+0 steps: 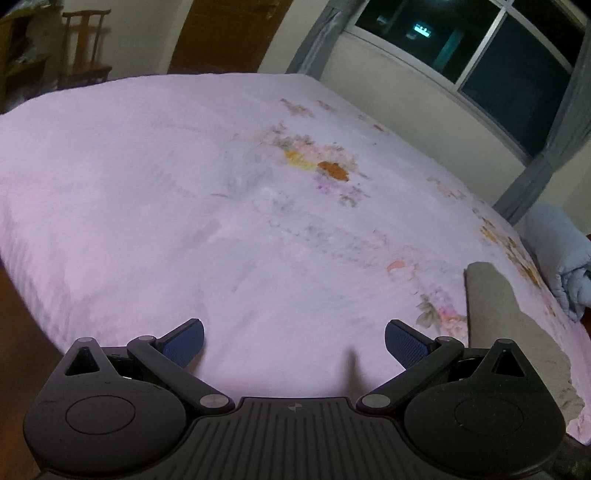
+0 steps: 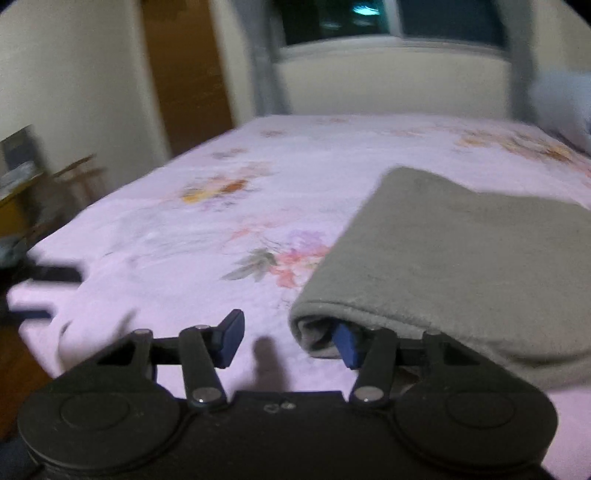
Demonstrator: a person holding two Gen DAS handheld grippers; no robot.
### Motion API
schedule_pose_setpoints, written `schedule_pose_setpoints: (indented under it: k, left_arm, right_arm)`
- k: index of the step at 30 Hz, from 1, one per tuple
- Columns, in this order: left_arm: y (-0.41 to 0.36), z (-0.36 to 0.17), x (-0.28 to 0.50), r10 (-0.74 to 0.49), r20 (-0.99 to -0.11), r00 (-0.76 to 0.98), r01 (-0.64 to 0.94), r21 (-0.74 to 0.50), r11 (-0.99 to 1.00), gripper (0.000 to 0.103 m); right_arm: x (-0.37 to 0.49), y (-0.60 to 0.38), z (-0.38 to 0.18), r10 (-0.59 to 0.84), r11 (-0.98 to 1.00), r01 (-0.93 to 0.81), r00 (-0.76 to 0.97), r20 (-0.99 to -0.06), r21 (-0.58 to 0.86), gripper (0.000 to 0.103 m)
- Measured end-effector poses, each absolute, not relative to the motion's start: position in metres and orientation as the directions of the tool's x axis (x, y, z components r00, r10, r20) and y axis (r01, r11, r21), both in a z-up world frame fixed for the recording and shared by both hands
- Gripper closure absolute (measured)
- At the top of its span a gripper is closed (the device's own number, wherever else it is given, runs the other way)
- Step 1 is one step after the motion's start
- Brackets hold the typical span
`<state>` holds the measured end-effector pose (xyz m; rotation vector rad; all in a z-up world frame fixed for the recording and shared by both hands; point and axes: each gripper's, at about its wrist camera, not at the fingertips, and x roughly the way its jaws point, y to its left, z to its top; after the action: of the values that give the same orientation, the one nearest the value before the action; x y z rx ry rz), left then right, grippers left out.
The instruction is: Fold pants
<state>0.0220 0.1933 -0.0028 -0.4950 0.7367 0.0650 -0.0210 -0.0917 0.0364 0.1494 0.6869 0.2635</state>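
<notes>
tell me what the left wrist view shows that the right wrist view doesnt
Only the left wrist view shows the left gripper, jaws open over bare sheet with nothing between them, and a wooden chair clearly in the far corner.

Only the right wrist view shows the right gripper, open, and the near folded end of the grey pants, with the gripper's right finger at its opening.

Both share the pink floral bedsheet, the pants, the window, the brown door and a pale blue bundle at the bed's far right.

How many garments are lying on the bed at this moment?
1. The folded grey pants lie on the pink floral bedspread, at its near right side, beside the right claw. The bed's nearest edge may hide more.
</notes>
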Motion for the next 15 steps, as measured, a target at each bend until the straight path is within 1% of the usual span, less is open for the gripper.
schedule_pose_setpoints:
  k: [1, 2, 3, 4, 5, 6, 7, 8, 9, 10, 11, 12, 13, 15]
  left_arm:
    - [0.194, -0.005, 0.021, -0.115, -0.662, 0.741, -0.231, -0.411, 0.882, 0.0]
    - [0.195, -0.007, 0.021, -0.12, -0.663, 0.739, -0.23, -0.416, 0.88, 0.0]
    - [0.195, -0.007, 0.021, -0.125, -0.661, 0.74, -0.227, -0.42, 0.879, 0.0]
    - [0.195, -0.007, 0.021, -0.128, -0.659, 0.741, -0.221, -0.42, 0.88, 0.0]
    - [0.195, -0.007, 0.022, -0.129, -0.657, 0.743, -0.216, -0.418, 0.883, 0.0]
    - [0.195, -0.006, 0.023, -0.126, -0.653, 0.747, -0.214, -0.414, 0.885, 0.0]
    - [0.194, -0.007, 0.025, -0.122, -0.651, 0.749, -0.213, -0.412, 0.886, 0.0]
    - [0.194, -0.007, 0.026, -0.122, -0.651, 0.749, -0.215, -0.412, 0.885, 0.0]
    - [0.194, -0.007, 0.027, -0.121, -0.651, 0.749, -0.218, -0.416, 0.883, 0.0]
    - [0.194, -0.007, 0.026, -0.121, -0.649, 0.751, -0.221, -0.42, 0.88, 0.0]
    - [0.195, -0.006, 0.025, -0.119, -0.646, 0.754, -0.224, -0.423, 0.878, 0.0]
    - [0.196, -0.006, 0.025, -0.117, -0.645, 0.755, -0.226, -0.423, 0.877, 0.0]
    - [0.198, -0.004, 0.024, -0.116, -0.644, 0.756, -0.228, -0.424, 0.876, 0.0]
    - [0.201, -0.002, 0.021, -0.108, -0.636, 0.764, -0.229, -0.424, 0.876, 0.0]
  right_arm:
    - [-0.018, -0.082, 0.035, 0.309, 0.95, -0.211, 0.732, -0.607, 0.229, 0.031]
    - [-0.019, -0.076, 0.034, 0.32, 0.947, -0.24, 0.731, -0.603, 0.212, 0.019]
    - [-0.017, -0.078, 0.034, 0.325, 0.946, -0.236, 0.729, -0.603, 0.224, 0.019]
    - [-0.017, -0.088, 0.035, 0.341, 0.937, -0.218, 0.731, -0.591, 0.272, 0.025]
    - [-0.019, -0.099, 0.037, 0.342, 0.932, -0.188, 0.74, -0.579, 0.309, 0.04]
    - [-0.021, -0.107, 0.037, 0.34, 0.927, -0.161, 0.741, -0.579, 0.338, 0.047]
    - [-0.024, -0.115, 0.036, 0.358, 0.915, -0.152, 0.734, -0.578, 0.374, 0.05]
    - [-0.027, -0.116, 0.035, 0.373, 0.905, -0.152, 0.735, -0.566, 0.398, 0.05]
    - [-0.03, -0.115, 0.035, 0.402, 0.89, -0.17, 0.732, -0.55, 0.423, 0.05]
    - [-0.031, -0.11, 0.034, 0.464, 0.864, -0.223, 0.7, -0.543, 0.451, 0.051]
    - [-0.031, -0.102, 0.033, 0.53, 0.832, -0.277, 0.652, -0.542, 0.48, 0.058]
    - [-0.034, -0.092, 0.033, 0.556, 0.822, -0.311, 0.624, -0.55, 0.478, 0.059]
    - [-0.041, -0.087, 0.037, 0.546, 0.829, -0.322, 0.641, -0.54, 0.457, 0.059]
    - [-0.047, -0.096, 0.042, 0.513, 0.84, -0.276, 0.685, -0.517, 0.467, 0.058]
